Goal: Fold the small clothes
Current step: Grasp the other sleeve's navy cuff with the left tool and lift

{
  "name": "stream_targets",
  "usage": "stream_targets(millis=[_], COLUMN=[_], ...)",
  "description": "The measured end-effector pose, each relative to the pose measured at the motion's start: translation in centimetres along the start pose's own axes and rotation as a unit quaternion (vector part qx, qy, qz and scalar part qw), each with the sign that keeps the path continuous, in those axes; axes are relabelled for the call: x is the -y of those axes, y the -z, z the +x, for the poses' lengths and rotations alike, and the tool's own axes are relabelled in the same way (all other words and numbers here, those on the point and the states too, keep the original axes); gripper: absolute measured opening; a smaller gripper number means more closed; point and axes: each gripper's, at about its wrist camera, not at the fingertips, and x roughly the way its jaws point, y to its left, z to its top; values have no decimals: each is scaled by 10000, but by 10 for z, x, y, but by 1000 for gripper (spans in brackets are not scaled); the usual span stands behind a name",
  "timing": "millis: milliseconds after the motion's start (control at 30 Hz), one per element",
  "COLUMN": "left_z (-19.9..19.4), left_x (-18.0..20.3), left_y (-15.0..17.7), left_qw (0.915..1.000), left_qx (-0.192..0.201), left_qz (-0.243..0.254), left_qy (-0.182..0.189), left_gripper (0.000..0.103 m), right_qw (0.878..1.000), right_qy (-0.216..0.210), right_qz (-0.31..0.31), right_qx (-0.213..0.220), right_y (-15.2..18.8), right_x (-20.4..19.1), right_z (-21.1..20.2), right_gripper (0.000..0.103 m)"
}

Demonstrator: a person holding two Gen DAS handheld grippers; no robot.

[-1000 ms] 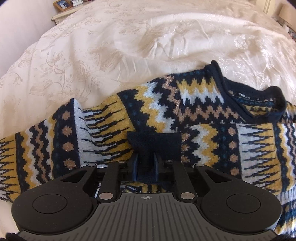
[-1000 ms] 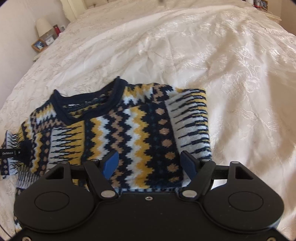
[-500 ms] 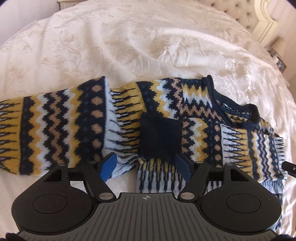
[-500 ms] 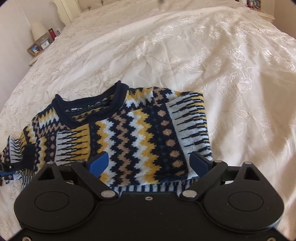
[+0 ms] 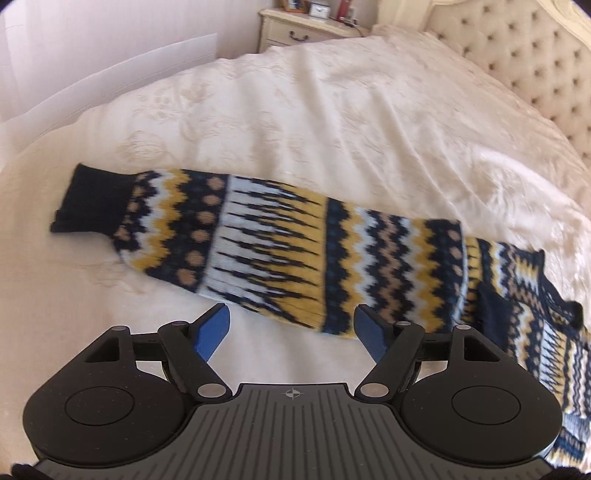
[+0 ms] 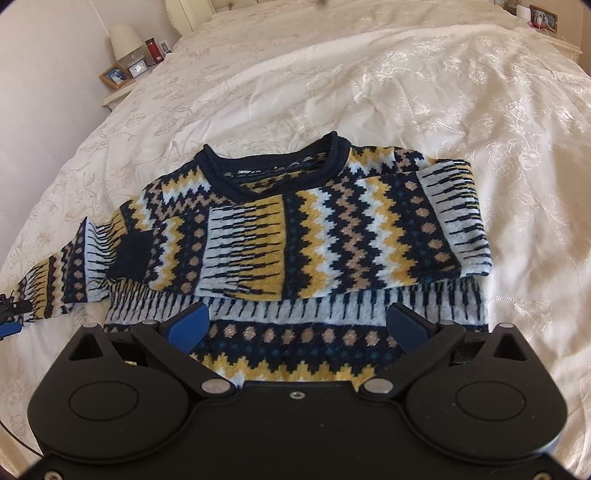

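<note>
A small knitted sweater [image 6: 314, 236] in navy, yellow, white and tan zigzags lies flat on a cream bedspread [image 6: 424, 92]. One sleeve is folded across its chest, with the navy cuff [image 6: 131, 258] lying at the left. The other sleeve [image 5: 280, 247] stretches out straight over the bed in the left wrist view, ending in a navy cuff [image 5: 94, 203]. My left gripper [image 5: 291, 328] is open, just short of that sleeve's near edge, holding nothing. Over the sweater's lower body my right gripper [image 6: 299, 325] is open and holds nothing too.
A tufted cream headboard [image 5: 517, 55] rises at the right of the left wrist view. One nightstand [image 5: 295, 29] stands beyond the bed. Another nightstand with a lamp [image 6: 125, 40], picture frame and small items sits left of the bed. A wall [image 5: 92, 48] runs along the bedside.
My left gripper opened, let go of the folded sleeve's cuff on the chest and swung left to the outstretched sleeve. My right gripper, open throughout, drew back toward the hem.
</note>
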Motion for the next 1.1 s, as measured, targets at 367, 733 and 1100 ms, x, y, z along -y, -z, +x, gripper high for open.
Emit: stream_targets(millis=[367,733,1100], left_z=[38,48,-53], left_x=[-74,-89,-29], left_y=[-26,-48,-69], left_qw=[9963,9950,9892], left_qx=[26,188,1445], left_qz=[-800,-955,-173], left_qy=[-322,-224,148], left_gripper=[73,14,6], right_qw=[10000,9996,9989], right_qy=[34,-33,-252], right_qz=[-58,-229,-296], right_qx=[-52,-155,-254], right_y=[12,12,14], right_x=[-34,-54,-46], right_z=[-8,-3,-1], right_gripper=[102,102,102])
